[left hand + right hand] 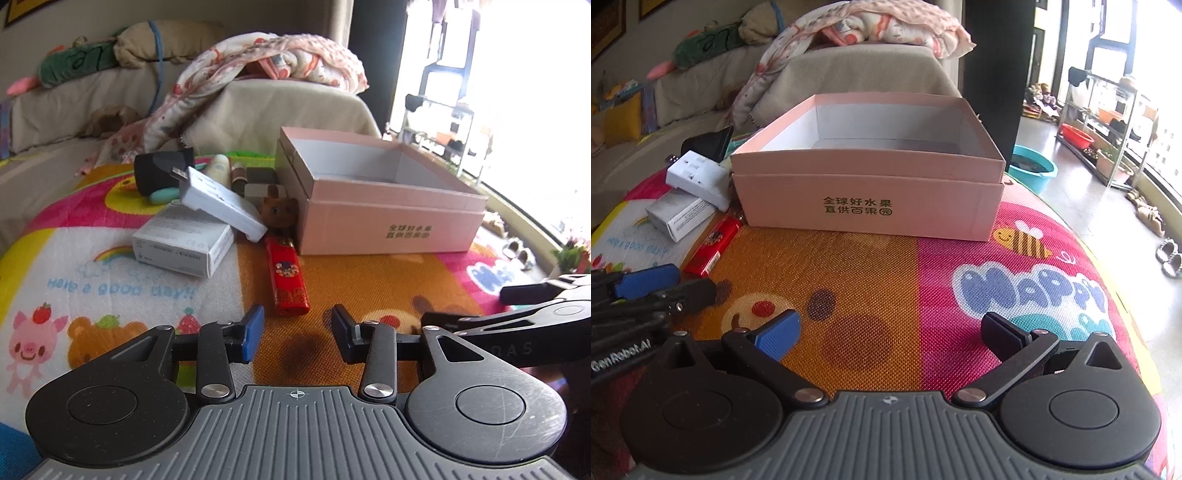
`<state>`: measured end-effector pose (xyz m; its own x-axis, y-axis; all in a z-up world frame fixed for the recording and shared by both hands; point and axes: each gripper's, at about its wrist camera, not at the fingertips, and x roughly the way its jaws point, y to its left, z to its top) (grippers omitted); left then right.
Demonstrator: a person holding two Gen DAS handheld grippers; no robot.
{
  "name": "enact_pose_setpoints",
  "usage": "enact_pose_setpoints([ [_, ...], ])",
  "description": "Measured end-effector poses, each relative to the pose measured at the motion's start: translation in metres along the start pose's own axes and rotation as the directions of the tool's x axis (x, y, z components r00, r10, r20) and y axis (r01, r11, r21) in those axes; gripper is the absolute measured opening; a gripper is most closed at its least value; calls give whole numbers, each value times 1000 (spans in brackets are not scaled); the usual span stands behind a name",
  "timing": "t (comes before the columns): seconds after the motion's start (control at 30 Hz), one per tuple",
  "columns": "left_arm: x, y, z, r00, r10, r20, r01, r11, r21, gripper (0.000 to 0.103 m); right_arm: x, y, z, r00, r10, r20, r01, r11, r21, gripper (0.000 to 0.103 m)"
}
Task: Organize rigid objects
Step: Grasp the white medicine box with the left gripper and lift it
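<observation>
An open, empty pink cardboard box (391, 221) (868, 206) stands on the colourful play mat. Left of it lies a pile: a red lighter (287, 277) (713, 245), a white charger (221, 203) (698, 179) leaning on a white carton (184, 243) (679, 214), a brown bear figure (279, 212), a black object (159, 171) (707, 144), and small tubes behind. My left gripper (297, 332) is open and empty, just short of the lighter; it also shows in the right wrist view (661, 288). My right gripper (890, 332) is open and empty, in front of the box.
The mat (997, 295) covers a low round-edged surface that drops to the floor at right. A sofa with a blanket (266, 62) is behind. A teal basin (1032, 166) and shelf rack (1108, 129) stand on the floor at right.
</observation>
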<state>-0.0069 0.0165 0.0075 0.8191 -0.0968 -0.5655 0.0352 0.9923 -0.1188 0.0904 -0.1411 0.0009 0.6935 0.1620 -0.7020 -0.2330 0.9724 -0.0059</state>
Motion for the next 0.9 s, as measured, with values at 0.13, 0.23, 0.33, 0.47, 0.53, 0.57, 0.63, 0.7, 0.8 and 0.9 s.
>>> enact_pose_setpoints([
  [0.13,-12,22,21,995,55,87,-65,992,111,45,0,0,-1,1000,11,-3,-11,1000,-9,103],
  [0.23,1,52,46,992,122,40,-127,984,129,43,0,-1,-2,1000,12,3,-12,1000,-9,103],
  [0.33,19,97,69,998,48,-30,-49,998,-36,43,-1,-2,-3,1000,13,8,-13,1000,-5,103],
  [0.47,30,111,77,999,-12,-36,9,998,-69,43,-2,-3,-3,1000,11,9,-11,1000,-4,103],
  [0.53,31,97,75,1000,-20,-24,21,1000,3,43,-2,-3,-3,1000,11,9,-11,1000,-4,103],
  [0.57,32,90,73,999,-21,-28,22,999,33,43,-2,-3,-3,1000,11,9,-11,1000,-4,103],
  [0.63,38,78,68,999,-7,-47,11,996,85,44,-2,-3,-3,1000,11,9,-11,1000,-5,103],
  [0.7,41,71,63,999,18,-39,-12,991,134,44,-2,-3,-3,1000,12,9,-12,1000,-5,103],
  [0.8,42,64,60,999,23,-35,-17,984,177,44,-2,-3,-3,1000,12,9,-12,1000,-5,103],
  [0.9,44,61,59,999,6,-41,2,980,198,52,-2,-3,-3,1000,12,9,-12,1000,-5,103],
])
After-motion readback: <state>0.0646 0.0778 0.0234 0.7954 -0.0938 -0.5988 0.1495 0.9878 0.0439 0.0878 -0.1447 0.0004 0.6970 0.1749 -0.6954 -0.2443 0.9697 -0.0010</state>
